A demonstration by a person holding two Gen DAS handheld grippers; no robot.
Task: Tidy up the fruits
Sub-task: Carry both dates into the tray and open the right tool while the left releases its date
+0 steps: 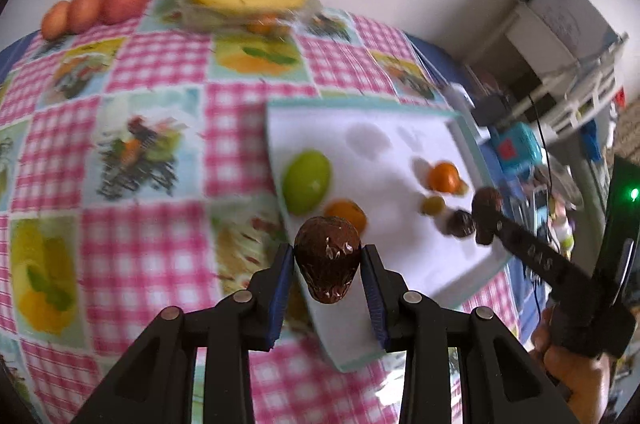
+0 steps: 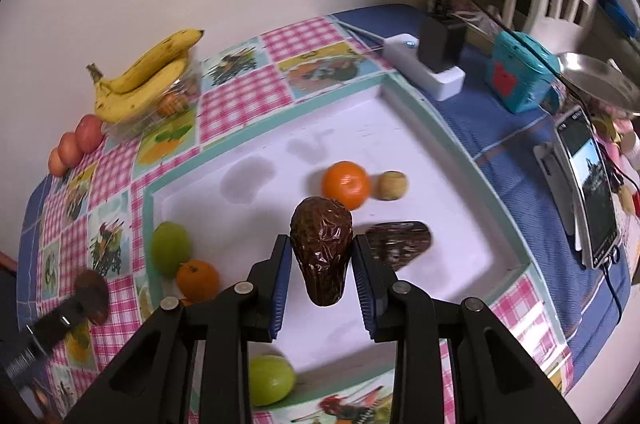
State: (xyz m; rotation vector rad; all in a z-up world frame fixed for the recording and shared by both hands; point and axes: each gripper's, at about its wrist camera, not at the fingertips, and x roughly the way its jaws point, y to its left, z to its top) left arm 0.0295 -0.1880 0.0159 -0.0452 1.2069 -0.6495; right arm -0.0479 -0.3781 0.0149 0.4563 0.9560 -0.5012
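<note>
My left gripper [image 1: 327,264] is shut on a brown scaly fruit [image 1: 327,260], held above the near corner of the white tray [image 1: 400,112]. My right gripper [image 2: 322,256] is shut on a second brown scaly fruit [image 2: 322,244] over the tray's [image 2: 460,128] middle. A third brown fruit [image 2: 400,244] lies on the tray just right of it. Also on the tray are two oranges [image 2: 346,184] [image 2: 197,280], a small tan fruit [image 2: 393,185] and a green fruit [image 2: 170,248]. Another green fruit [image 2: 271,380] sits by the near rim. The right gripper [image 1: 486,220] shows at the tray's right edge.
Bananas [image 2: 148,80] rest on a clear container at the back of the checked tablecloth, with red fruits [image 2: 76,140] beside them. Right of the tray stand a white power strip [image 2: 436,72], a teal box [image 2: 520,72], a metal pan [image 2: 600,72] and a phone on a stand [image 2: 588,192].
</note>
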